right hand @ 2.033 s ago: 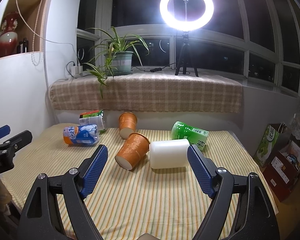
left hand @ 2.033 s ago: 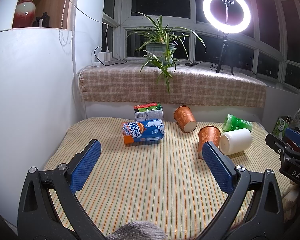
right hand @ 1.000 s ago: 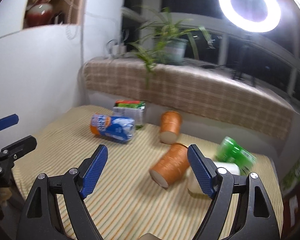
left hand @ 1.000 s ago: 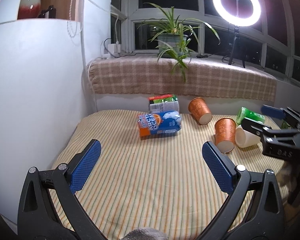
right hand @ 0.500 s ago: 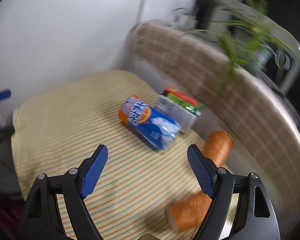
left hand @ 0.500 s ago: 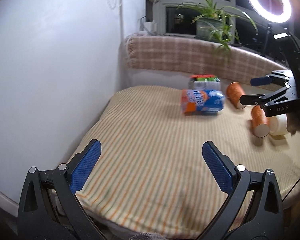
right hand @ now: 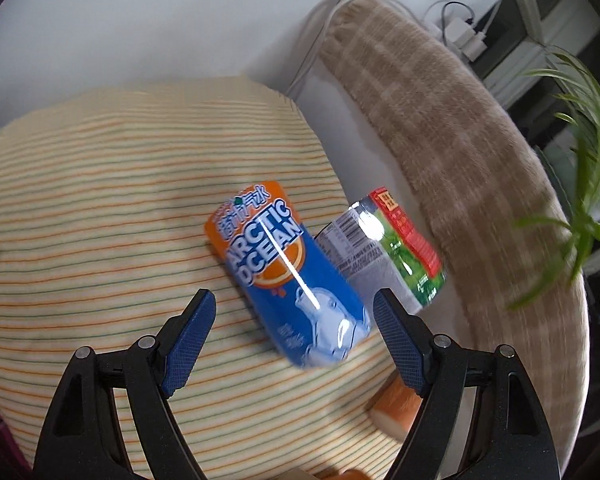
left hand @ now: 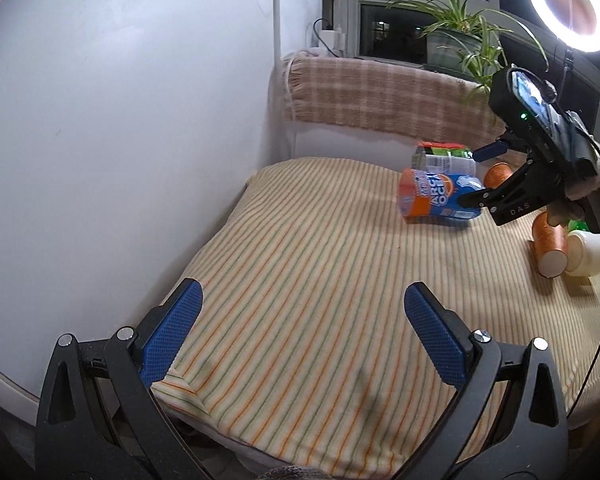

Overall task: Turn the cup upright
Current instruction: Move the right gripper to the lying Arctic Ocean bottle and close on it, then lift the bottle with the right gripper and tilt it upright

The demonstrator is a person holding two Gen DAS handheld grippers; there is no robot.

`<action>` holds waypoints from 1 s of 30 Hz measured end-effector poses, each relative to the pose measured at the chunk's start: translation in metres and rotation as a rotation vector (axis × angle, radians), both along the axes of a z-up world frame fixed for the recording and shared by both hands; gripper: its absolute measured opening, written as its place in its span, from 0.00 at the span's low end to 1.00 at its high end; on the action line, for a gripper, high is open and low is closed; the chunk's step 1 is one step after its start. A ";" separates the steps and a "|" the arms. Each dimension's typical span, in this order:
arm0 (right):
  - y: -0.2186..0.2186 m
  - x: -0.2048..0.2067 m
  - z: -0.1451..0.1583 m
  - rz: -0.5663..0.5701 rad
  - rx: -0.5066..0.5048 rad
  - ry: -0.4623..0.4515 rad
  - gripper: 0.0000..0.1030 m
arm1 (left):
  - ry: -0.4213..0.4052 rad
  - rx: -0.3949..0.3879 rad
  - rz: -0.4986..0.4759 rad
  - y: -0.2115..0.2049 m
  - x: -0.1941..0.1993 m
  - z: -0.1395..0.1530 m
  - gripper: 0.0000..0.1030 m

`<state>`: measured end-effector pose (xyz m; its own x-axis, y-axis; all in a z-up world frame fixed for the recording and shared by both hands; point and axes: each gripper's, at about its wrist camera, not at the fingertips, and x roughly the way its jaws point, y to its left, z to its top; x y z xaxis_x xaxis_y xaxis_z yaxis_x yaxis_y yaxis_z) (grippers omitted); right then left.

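A striped cloth [left hand: 308, 264] covers the table, with a white wall on its left and a plaid-draped ledge [left hand: 380, 96] behind it carrying a spider plant [left hand: 464, 40]; a ring light [left hand: 568, 4] glows at upper right. Close behind the blue and orange Arctic Ocean cup [right hand: 288, 276], which lies on its side near the back of the cloth, a green and red labelled can [right hand: 396, 256] also lies on its side, the two just beside each other or touching. An orange cup [left hand: 550, 244] lies tipped over at the right edge of the left wrist view, its white mouth toward the camera, touching a white cup [left hand: 586, 252] beside it; another orange cup [left hand: 498, 174] shows behind the right gripper's frame. The right gripper [right hand: 294, 336] hangs over the Arctic Ocean cup with its jaws spread wide, blue pads [right hand: 188, 340] on either side of the cup's nearer end, not touching it as far as the blurred right wrist view allows. An orange object [right hand: 396, 408] peeks from behind its right finger. The left gripper [left hand: 300, 340] is likewise released and empty, low over the bare front of the cloth, well apart from every cup
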<state>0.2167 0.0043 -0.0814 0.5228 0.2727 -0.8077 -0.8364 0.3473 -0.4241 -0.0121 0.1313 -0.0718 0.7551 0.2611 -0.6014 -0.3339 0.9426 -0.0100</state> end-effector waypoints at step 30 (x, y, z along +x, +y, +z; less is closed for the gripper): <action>0.019 -0.023 -0.038 0.172 -0.207 -0.162 0.62 | 0.011 -0.011 0.030 0.015 -0.003 -0.002 1.00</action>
<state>0.1940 0.0238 -0.1189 0.6096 0.2070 -0.7652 -0.7912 0.0993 -0.6034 -0.0148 0.1460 -0.0740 0.7405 0.2772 -0.6123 -0.3626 0.9318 -0.0166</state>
